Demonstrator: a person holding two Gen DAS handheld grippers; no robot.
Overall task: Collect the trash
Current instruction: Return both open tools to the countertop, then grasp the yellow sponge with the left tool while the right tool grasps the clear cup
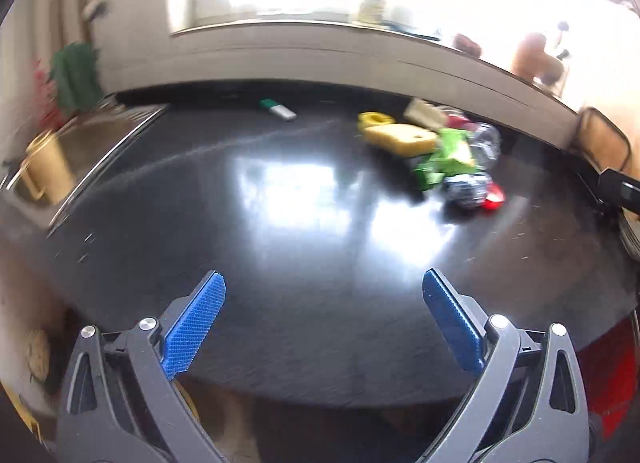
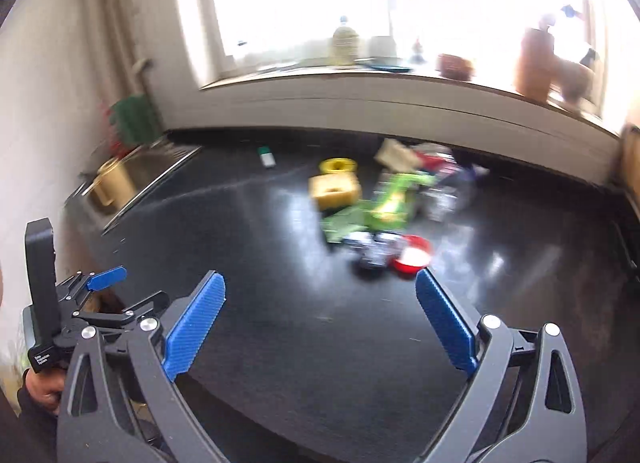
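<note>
A pile of trash lies on the black counter (image 1: 280, 199) at the far right: a yellow sponge-like block (image 1: 404, 137), a yellow ring (image 1: 375, 119), a green wrapper (image 1: 448, 155), a crumpled silver wrapper (image 1: 466, 189), a red lid (image 1: 494, 197) and a clear plastic piece (image 1: 486, 139). A small green-and-white item (image 1: 278, 109) lies apart at the back. My left gripper (image 1: 324, 283) is open and empty over the near counter. In the right wrist view the pile (image 2: 380, 207) lies ahead, with the red lid (image 2: 412, 257) nearest. My right gripper (image 2: 320, 283) is open and empty.
A steel sink (image 1: 76, 151) with a yellow mug (image 1: 38, 171) sits at the left. A windowsill (image 2: 400, 79) behind holds a bottle and jars. The left gripper shows at the left of the right wrist view (image 2: 108, 277). A black device (image 1: 618, 189) lies at the counter's right edge.
</note>
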